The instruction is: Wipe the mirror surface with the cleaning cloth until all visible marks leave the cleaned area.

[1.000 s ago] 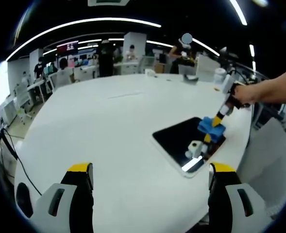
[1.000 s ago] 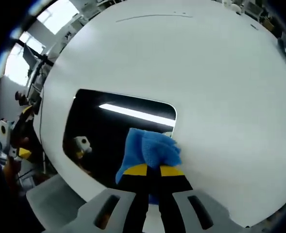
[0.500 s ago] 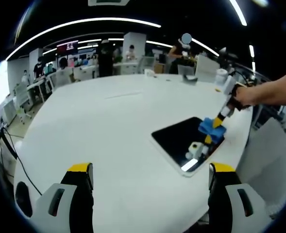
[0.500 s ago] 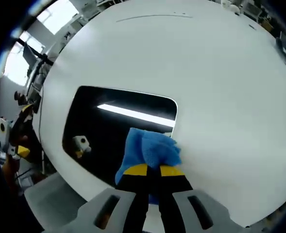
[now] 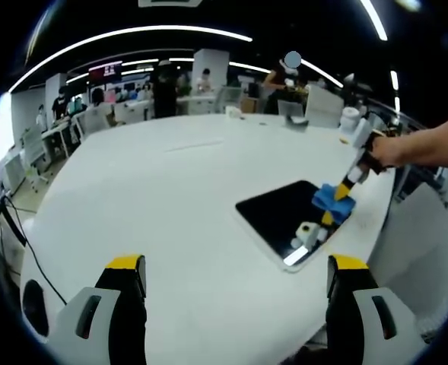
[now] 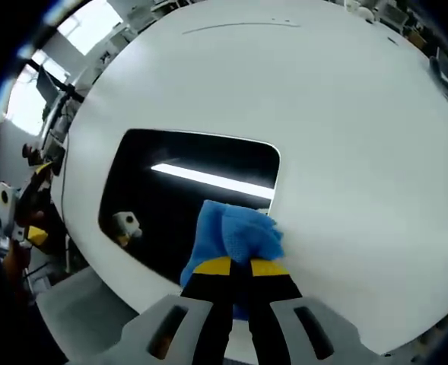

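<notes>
I am working at a big white round table [image 5: 170, 198], and a thin black cable [image 5: 14, 236] hangs beside its left edge. Behind the table I see an open office with desks [image 5: 132, 112] and some people [image 5: 100, 103] near them, under long curved ceiling lights [image 5: 132, 36]. On the far edge of the table lies a small dark object [image 5: 298, 122], too small to tell what it is.

Right gripper [image 6: 239, 268] has its jaws clamped tight on the blue cleaning cloth [image 6: 235, 234], pressing it on the dark mirror [image 6: 170, 198] at the mirror's near right corner, close to the white tabletop's [image 6: 345, 137] near edge.
</notes>
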Available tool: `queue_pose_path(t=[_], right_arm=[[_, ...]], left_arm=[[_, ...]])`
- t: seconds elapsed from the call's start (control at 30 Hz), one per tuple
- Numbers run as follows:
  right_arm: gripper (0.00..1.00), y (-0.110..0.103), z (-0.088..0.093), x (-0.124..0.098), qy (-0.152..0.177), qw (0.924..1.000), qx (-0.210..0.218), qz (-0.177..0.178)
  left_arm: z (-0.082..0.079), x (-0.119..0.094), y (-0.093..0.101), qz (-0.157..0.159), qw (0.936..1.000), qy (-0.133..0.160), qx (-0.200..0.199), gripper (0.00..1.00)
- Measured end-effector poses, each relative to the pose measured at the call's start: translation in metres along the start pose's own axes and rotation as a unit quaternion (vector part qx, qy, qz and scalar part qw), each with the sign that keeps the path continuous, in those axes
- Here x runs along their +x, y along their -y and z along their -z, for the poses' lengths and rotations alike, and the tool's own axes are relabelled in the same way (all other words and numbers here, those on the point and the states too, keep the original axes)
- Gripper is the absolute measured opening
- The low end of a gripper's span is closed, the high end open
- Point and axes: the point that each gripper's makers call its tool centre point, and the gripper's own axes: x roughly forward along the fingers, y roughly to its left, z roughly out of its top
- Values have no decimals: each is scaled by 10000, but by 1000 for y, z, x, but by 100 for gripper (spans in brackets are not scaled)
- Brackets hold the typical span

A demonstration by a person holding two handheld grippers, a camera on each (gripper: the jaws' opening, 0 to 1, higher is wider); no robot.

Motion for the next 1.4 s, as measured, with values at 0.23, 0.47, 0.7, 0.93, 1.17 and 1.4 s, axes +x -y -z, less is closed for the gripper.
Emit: queue_pose_path(t=[0.23,0.47,0.7,0.93,1.17,1.4], right_arm=[[1,-3,6,-2,15,10000,24,3],[1,-5,11,-2,16,10000,12,6],[1,-5,14,-2,29,10000,26,-2],[1,-8,20,-3,32,10000,70,-23],[1,-11,32,-6,-22,10000,56,-32],[1,-13,38,-7,-24,9999,102,-66]], left_arm=[[1,-1,1,22,10000,14,49,100],[2,-2,1,25,10000,6,58,100],[4,-4,0,25,10000,-9,57,100],[5,-4,2,43,10000,-20,55,100],[3,-4,1,38,10000,-9,73,100],[4,-4,-3,24,10000,10,-75,100]])
